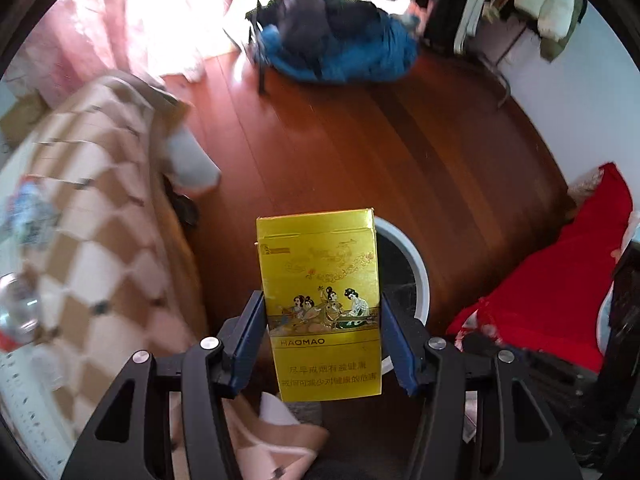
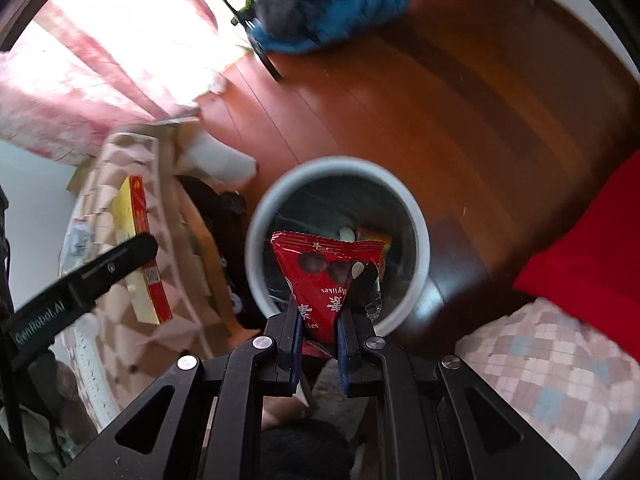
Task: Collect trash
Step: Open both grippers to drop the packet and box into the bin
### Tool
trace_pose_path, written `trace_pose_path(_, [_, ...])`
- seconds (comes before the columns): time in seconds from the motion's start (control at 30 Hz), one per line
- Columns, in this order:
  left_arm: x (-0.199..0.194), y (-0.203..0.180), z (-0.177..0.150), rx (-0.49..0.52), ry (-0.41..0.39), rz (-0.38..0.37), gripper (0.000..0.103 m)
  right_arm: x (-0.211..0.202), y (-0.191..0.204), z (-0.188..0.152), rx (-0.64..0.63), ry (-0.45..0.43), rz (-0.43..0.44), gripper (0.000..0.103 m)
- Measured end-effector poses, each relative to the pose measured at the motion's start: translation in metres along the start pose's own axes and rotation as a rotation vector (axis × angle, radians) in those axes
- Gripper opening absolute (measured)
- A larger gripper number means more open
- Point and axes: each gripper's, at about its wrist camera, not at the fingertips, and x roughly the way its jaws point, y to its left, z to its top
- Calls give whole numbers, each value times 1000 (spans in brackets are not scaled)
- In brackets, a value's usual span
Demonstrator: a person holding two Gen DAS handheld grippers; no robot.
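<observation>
Bedroom, reddish wood floor [image 1: 400, 152], checkered blanket [image 1: 92, 208] on left, red cloth [image 1: 568, 280] on right. White-rimmed bin [image 2: 420, 240] on floor, some trash already inside. Left gripper [image 1: 323, 308] clamped on yellow cigarette pack [image 1: 320, 280], held upright, bin rim [image 1: 420, 276] just behind it. Right gripper [image 2: 319, 312] pinched on red snack wrapper [image 2: 324, 276], held directly over bin opening.

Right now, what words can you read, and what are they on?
"HAOMAO": yellow cigarette pack.
Chinese lines under it: too blurred to read.
"Mylikes", upside down: red snack packet.
"GenRobot.AI": left gripper, seen from the right wrist.
Barcode label there: too small.
</observation>
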Motion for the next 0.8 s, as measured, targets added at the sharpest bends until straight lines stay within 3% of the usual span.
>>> trace_pose_path(0.1, [38,-10,11,28,75,-4,54,31,-22,8,25,40,-11,14])
trace_pose_path(0.2, [67,-14,15,42,143,67,55,59,-37,15,43,75,-13,14])
trace_pose_path(0.3, [81,-14,16,66,136,120,55,85,-41,19,43,108,-14,15])
trace_pose_path(0.33, [83,-13,16,64,130,134,58,92,-43,20,47,127,-13,20])
trace_pose_path(0.37, [85,-12,16,59,129,138,76,98,-43,20,49,139,-21,26])
trace_pose_path(0.4, [86,-10,15,50,134,134,97,104,-43,21,50,152,-28,46])
trace_pose_path(0.43, [86,-8,15,41,137,132,101,109,-43,22,55,159,-29,65])
trace_pose_path(0.5, [83,-4,12,34,145,137,101,112,-46,19,64,159,-49,74])
trace_pose_path(0.57, [83,0,9,21,149,137,101,113,-49,17,67,165,-63,77])
trace_pose_path(0.63, [83,8,6,1,149,133,101,110,-51,14,71,167,-76,89])
trace_pose_path(0.8, [71,15,-5,-27,138,140,101,101,-45,7,34,160,-141,103])
